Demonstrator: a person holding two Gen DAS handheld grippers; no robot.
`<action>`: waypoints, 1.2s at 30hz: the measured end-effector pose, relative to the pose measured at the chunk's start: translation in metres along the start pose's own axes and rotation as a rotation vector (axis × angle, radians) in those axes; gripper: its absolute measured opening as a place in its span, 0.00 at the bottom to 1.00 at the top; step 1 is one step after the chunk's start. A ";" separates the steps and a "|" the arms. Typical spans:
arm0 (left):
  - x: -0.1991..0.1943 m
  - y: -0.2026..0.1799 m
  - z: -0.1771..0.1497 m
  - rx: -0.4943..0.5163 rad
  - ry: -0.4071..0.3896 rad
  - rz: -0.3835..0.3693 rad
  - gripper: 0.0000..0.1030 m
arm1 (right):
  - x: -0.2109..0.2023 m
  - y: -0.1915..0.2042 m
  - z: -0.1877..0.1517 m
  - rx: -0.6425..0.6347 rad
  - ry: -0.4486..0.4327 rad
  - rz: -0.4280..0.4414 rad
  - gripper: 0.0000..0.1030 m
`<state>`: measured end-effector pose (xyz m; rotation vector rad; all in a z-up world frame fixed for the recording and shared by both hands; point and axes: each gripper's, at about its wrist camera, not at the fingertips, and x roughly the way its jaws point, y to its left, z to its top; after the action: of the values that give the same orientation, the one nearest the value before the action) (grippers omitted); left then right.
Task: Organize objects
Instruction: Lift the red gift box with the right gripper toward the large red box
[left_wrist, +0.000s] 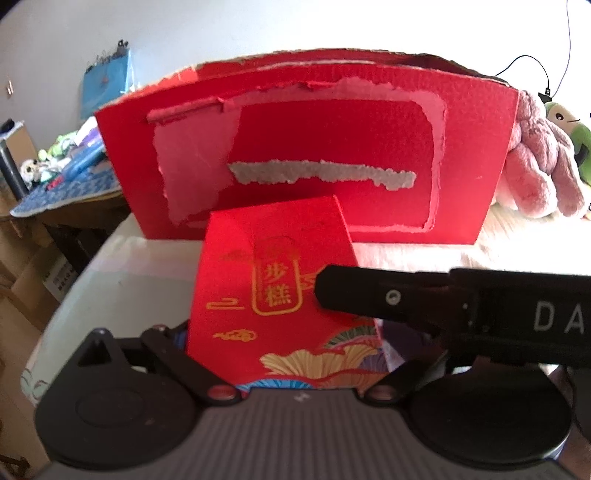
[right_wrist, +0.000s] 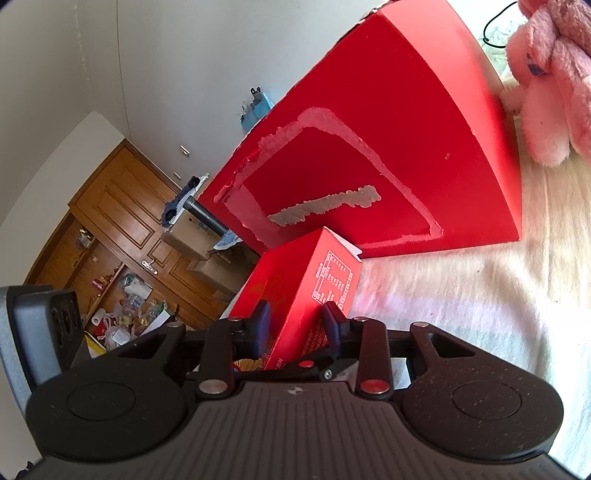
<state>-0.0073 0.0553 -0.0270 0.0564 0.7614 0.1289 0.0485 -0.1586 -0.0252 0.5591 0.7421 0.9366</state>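
1. The small red box (right_wrist: 295, 295) is pinched across its narrow width by the right gripper (right_wrist: 295, 325), its long axis running away from the jaws toward the large red box (right_wrist: 369, 147).
2. It is held just in front of that open-topped box, over the pale cloth (right_wrist: 480, 295).
3. The left gripper (left_wrist: 295, 373) is spread wide beneath it, its pads out of view.

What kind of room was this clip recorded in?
Probably a lived-in home, perhaps a bedroom or spare room. A pink plush toy sits beside the big red box on a pale cloth-covered surface, and a panelled wooden door stands behind clutter.
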 end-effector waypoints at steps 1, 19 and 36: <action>-0.002 -0.001 0.000 0.005 -0.004 0.004 0.90 | -0.001 0.000 0.000 0.001 -0.001 0.002 0.35; -0.015 0.008 -0.001 -0.030 -0.042 -0.009 0.79 | -0.008 0.008 -0.001 -0.036 -0.045 0.049 0.35; -0.088 0.025 0.026 -0.074 -0.251 -0.043 0.79 | -0.032 0.077 0.022 -0.198 -0.210 0.131 0.35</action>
<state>-0.0549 0.0675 0.0546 -0.0142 0.5067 0.1065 0.0141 -0.1515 0.0540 0.5262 0.4220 1.0420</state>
